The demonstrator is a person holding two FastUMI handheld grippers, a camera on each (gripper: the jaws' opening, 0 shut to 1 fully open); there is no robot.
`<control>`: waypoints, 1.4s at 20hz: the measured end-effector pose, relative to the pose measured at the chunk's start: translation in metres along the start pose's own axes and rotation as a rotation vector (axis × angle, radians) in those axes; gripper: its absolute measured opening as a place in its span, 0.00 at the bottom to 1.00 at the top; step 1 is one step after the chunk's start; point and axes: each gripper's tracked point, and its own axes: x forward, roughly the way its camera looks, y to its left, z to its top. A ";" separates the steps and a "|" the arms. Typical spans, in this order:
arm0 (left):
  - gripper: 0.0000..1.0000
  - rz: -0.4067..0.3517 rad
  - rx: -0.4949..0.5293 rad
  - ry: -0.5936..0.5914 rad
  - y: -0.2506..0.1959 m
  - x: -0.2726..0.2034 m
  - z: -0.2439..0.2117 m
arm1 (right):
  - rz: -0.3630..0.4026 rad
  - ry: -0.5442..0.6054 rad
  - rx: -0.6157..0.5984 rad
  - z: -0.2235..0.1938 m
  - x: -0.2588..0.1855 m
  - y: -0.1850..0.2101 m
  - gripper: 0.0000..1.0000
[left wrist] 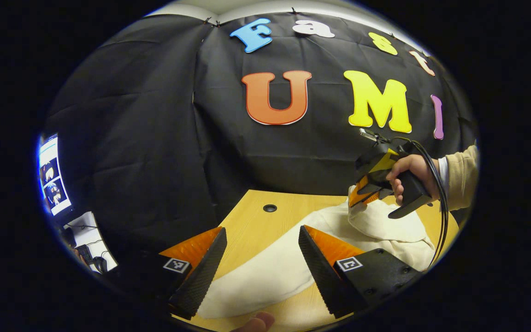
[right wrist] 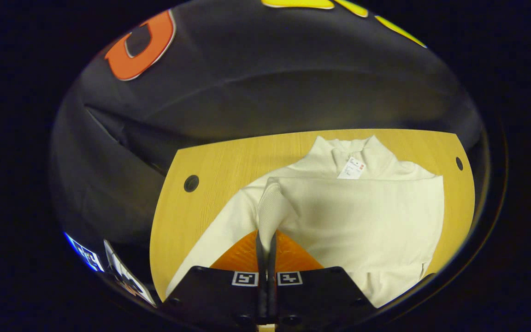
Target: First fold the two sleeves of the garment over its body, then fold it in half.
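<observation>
We see a light wooden desk with round cable holes near its back corners, black cloth wall behind it, and a lit monitor at far left.

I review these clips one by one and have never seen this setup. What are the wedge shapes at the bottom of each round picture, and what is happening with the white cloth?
Those wedges are the fingers of two hand-held grippers; each picture comes from a camera riding on one. In the left gripper view, the left gripper is open above a cream garment lying on a wooden table. Farther off, a hand holds the other gripper. In the right gripper view, the right gripper is shut on the sleeve cuff, lifting it over the garment's body.
</observation>
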 end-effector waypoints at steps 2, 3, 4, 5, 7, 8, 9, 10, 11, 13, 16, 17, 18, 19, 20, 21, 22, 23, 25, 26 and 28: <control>0.99 0.020 -0.016 0.013 0.007 0.000 -0.007 | 0.015 0.038 -0.011 -0.013 0.013 0.008 0.01; 0.99 0.030 -0.023 0.020 0.010 0.000 -0.012 | 0.008 0.060 -0.019 -0.020 0.022 0.008 0.01; 0.99 0.037 -0.029 0.029 0.011 -0.001 -0.016 | 0.002 0.074 -0.021 -0.024 0.030 0.007 0.01; 0.99 0.047 -0.027 0.035 0.011 0.000 -0.021 | -0.003 0.083 -0.019 -0.027 0.035 0.008 0.01; 1.00 0.058 -0.009 0.034 0.011 0.000 -0.028 | 0.001 0.074 0.003 -0.025 0.038 0.006 0.03; 0.99 0.055 0.002 0.040 0.008 0.000 -0.033 | 0.025 0.068 0.015 -0.023 0.037 0.009 0.03; 0.99 0.050 0.013 0.045 0.006 0.000 -0.037 | 0.031 0.059 0.009 -0.022 0.037 0.008 0.08; 0.99 0.049 0.024 0.051 0.005 0.001 -0.042 | 0.041 0.048 0.000 -0.020 0.034 0.008 0.11; 0.99 0.048 0.033 0.051 0.003 -0.001 -0.044 | 0.053 0.035 -0.007 -0.017 0.027 0.008 0.11; 1.00 0.056 0.039 0.051 -0.001 -0.006 -0.046 | 0.122 -0.020 -0.006 -0.009 0.013 0.020 0.29; 0.99 0.069 -0.002 0.091 -0.004 -0.010 -0.062 | 0.157 -0.105 -0.030 0.009 -0.022 0.024 0.66; 0.99 0.086 -0.010 0.109 0.000 -0.009 -0.070 | 0.165 -0.137 -0.035 0.017 -0.036 0.027 0.80; 0.99 0.105 -0.014 0.119 0.005 -0.009 -0.076 | 0.176 -0.166 -0.047 0.024 -0.049 0.029 0.80; 1.00 0.121 -0.018 0.125 0.009 -0.011 -0.078 | 0.164 -0.205 -0.071 0.031 -0.064 0.022 0.84; 1.00 0.130 -0.026 0.132 0.012 -0.012 -0.080 | 0.130 -0.255 -0.106 0.039 -0.079 0.013 0.88; 0.99 0.149 -0.035 0.142 0.017 -0.013 -0.085 | 0.113 -0.299 -0.142 0.047 -0.094 0.008 0.89; 0.99 0.158 -0.045 0.161 0.020 -0.014 -0.090 | 0.104 -0.340 -0.166 0.054 -0.113 0.002 0.89; 0.99 0.173 -0.055 0.175 0.025 -0.015 -0.097 | 0.101 -0.380 -0.180 0.059 -0.136 0.000 0.89; 0.99 0.207 -0.079 0.212 0.034 -0.018 -0.110 | 0.091 -0.452 -0.189 0.064 -0.182 -0.014 0.90; 1.00 0.225 -0.094 0.233 0.039 -0.020 -0.117 | 0.088 -0.476 -0.190 0.064 -0.205 -0.023 0.90; 0.99 0.254 -0.121 0.272 0.046 -0.022 -0.129 | 0.083 -0.546 -0.177 0.061 -0.250 -0.046 0.90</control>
